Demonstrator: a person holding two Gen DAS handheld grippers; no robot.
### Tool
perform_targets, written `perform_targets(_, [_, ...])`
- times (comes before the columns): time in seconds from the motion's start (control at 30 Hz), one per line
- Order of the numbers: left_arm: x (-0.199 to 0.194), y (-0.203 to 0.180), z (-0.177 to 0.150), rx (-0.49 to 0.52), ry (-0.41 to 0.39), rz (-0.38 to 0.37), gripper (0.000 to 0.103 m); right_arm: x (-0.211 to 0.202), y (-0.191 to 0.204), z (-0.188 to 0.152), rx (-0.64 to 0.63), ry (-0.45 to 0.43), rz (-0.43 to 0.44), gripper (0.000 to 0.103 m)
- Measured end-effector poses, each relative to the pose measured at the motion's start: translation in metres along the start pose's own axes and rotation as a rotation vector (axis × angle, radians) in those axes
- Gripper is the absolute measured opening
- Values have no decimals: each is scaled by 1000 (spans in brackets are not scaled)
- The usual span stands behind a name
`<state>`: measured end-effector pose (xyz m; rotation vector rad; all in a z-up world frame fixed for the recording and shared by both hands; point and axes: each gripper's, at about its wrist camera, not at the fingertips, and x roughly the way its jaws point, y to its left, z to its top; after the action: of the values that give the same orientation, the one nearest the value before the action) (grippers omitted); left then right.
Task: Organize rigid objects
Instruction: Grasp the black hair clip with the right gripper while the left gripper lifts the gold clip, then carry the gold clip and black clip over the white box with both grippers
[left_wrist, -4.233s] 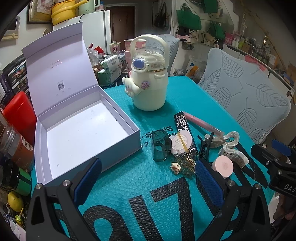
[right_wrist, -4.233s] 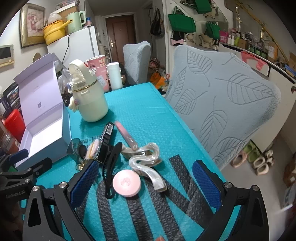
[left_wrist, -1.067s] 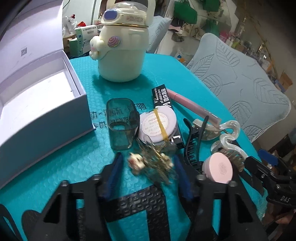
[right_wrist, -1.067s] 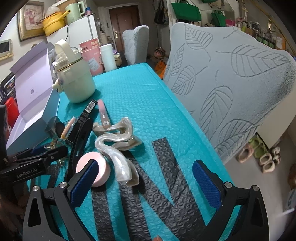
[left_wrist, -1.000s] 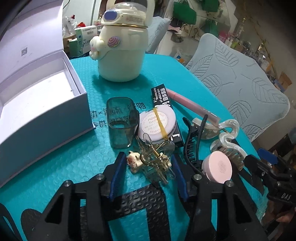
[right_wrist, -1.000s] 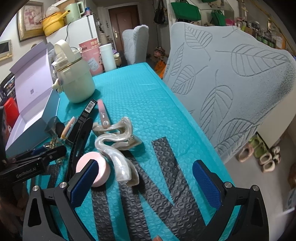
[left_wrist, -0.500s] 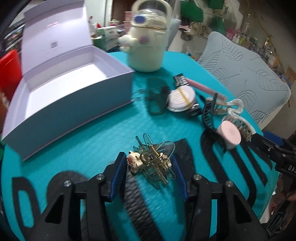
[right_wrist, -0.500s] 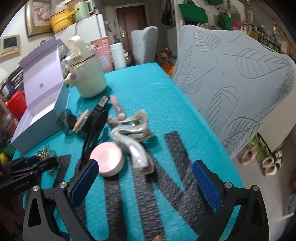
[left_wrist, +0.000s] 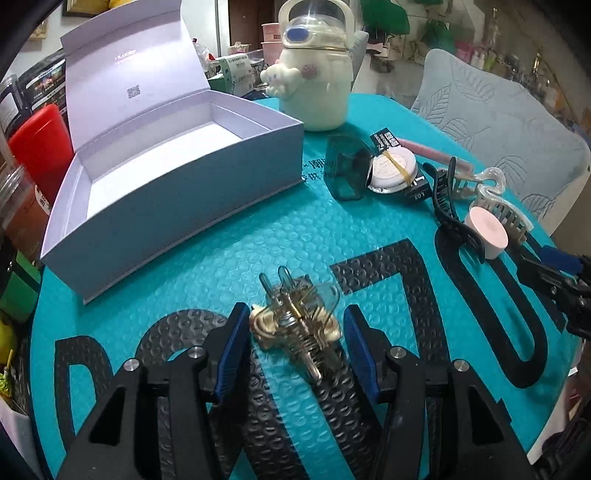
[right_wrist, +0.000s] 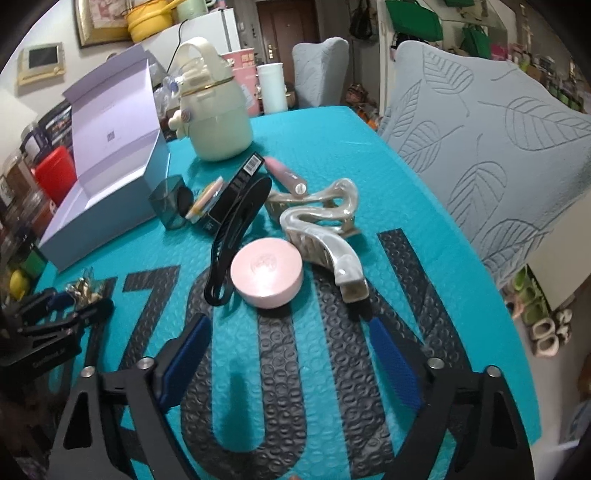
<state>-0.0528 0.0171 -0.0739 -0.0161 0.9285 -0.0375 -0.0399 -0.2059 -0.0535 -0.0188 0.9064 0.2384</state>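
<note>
Left wrist view: left gripper (left_wrist: 293, 332) jaws opening, gold wire hair clip (left_wrist: 295, 317) between the blue pads; contact with the pads looks lost, though blur makes this uncertain. Clip sits over the teal bubble mat (left_wrist: 221, 240), near edge, on large black printed characters. Right wrist view: right gripper (right_wrist: 291, 354) jaws closing, wide, nothing between them. Just beyond: pink round compact (right_wrist: 266, 271), pearl claw clip (right_wrist: 325, 236), black hair clip (right_wrist: 236, 229). Farther left: black carton (left_wrist: 400, 162) with partly legible print, round tin (left_wrist: 392, 168) banded to it. Far left: open lavender box (left_wrist: 166, 158), QR code inside lid. Far: cream character bottle (left_wrist: 317, 81).
</note>
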Motion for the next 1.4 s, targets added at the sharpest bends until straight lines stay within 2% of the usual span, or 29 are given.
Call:
perform_targets(0.1, [1,2,1,-4,-8,-2,54,-5,1,-2,-15,-8,-9,83])
perform_targets(0.2, [2,1,3,2,-9,1,53,-11,4,-3,-29,-28,19,78])
perform_targets(0.27, [1,3,3,-9,-11,1,48,-10,9,-3,-46,-29,44,75])
perform_targets(0.37, [-3,11,0,-36,-12,-12,48,-7,19,-2,-85,-36,63,72])
perform_targets(0.6, [-10,26,-8,-74,-13,21,48,11,31,22,-91,-86,154,69])
perform_targets(0.67, [-12,31,-8,-87,-17,26,48,21,37,31,-123,-92,150,69])
perform_targets(0.77, [-15,34,-7,-95,-24,33,48,38,51,39,-189,-65,136,59])
perform_targets(0.87, [-17,37,-6,-107,-26,39,48,45,65,44,-271,-55,55,59])
perform_targets(0.97, [-17,40,-6,-119,-22,41,48,55,70,49,-294,-16,36,59])
perform_targets(1.03, [-18,39,-6,-123,-23,45,48,62,73,53,-313,13,13,50])
perform_targets(1.07, [-20,39,-6,-120,-28,50,48,65,74,53,-317,20,1,31])
perform_targets(1.1, [-22,38,-6,-116,-35,53,48,69,73,54,-312,39,-3,22])
perform_targets(1.17, [-24,38,-5,-111,-48,53,48,71,69,55,-278,54,41,20])
perform_targets(1.4, [-27,40,-5,-113,-59,23,48,52,64,47,-222,46,75,19])
